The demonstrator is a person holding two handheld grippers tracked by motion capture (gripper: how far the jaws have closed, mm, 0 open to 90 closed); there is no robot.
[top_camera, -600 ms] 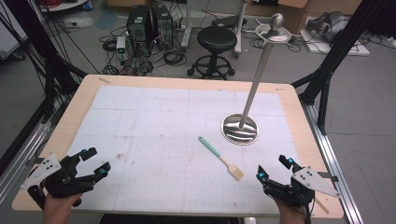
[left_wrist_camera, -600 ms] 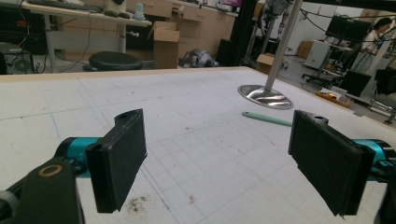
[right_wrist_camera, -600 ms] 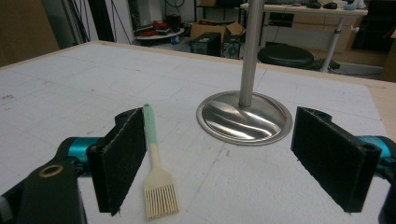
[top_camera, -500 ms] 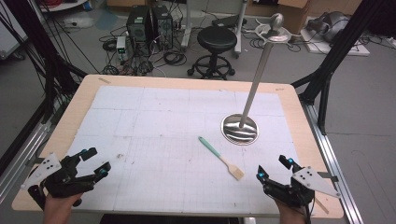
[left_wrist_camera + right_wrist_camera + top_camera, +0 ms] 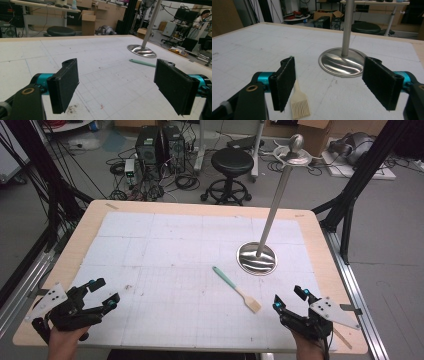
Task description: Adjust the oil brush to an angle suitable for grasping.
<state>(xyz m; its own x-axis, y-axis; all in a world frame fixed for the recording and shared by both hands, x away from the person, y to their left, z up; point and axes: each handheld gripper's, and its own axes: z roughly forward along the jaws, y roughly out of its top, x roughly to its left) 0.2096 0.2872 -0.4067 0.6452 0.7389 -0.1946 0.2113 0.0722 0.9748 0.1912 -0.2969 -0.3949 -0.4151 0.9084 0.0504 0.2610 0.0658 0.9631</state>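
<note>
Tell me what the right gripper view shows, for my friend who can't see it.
Two black jaws of the right gripper stand wide open and hold nothing. Between them, on the white gridded table, lies a small brush with pale bristles, beside the left jaw. Farther off stands a shiny metal stand, a pole on a round base.

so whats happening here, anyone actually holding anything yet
Not yet. A person holds the left gripper and the right gripper at the near edge of the table, both with jaws open and empty. A small brush with a green handle lies flat on the white mat, closer to the right gripper. Beyond it a metal stand with a round base and tall pole stands untouched.
</note>
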